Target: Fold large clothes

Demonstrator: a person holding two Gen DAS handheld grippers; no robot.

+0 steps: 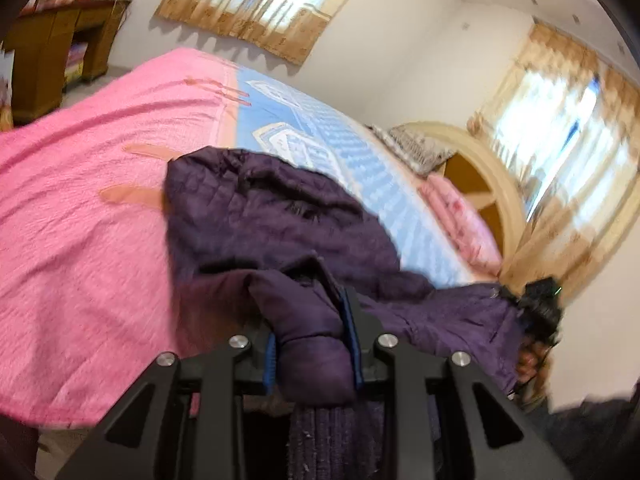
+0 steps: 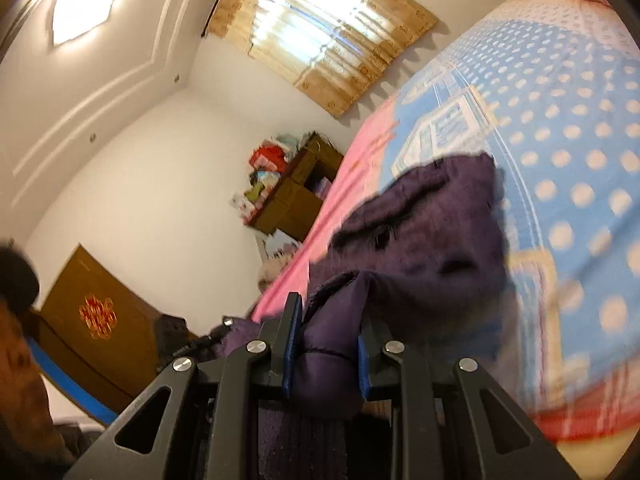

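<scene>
A dark purple quilted jacket (image 1: 280, 220) hangs lifted over the bed, its far part still draped on the cover. My left gripper (image 1: 314, 312) is shut on a padded fold of the jacket, pinched between its blue pads (image 1: 354, 336). In the right wrist view the same purple jacket (image 2: 424, 248) is bunched ahead, and my right gripper (image 2: 330, 320) is shut on another thick fold of it. The right gripper (image 1: 538, 304) also shows at the right of the left wrist view, holding the jacket's other edge. A ribbed knit hem hangs below each grip.
The bed (image 1: 80, 208) has a pink and blue dotted cover. Pillows (image 1: 460, 216) lie against a curved wooden headboard (image 1: 492, 184). A brown cabinet (image 2: 300, 196) stands by the far wall, curtained windows (image 1: 260, 4) behind. A person's head (image 2: 16, 312) is at the left edge.
</scene>
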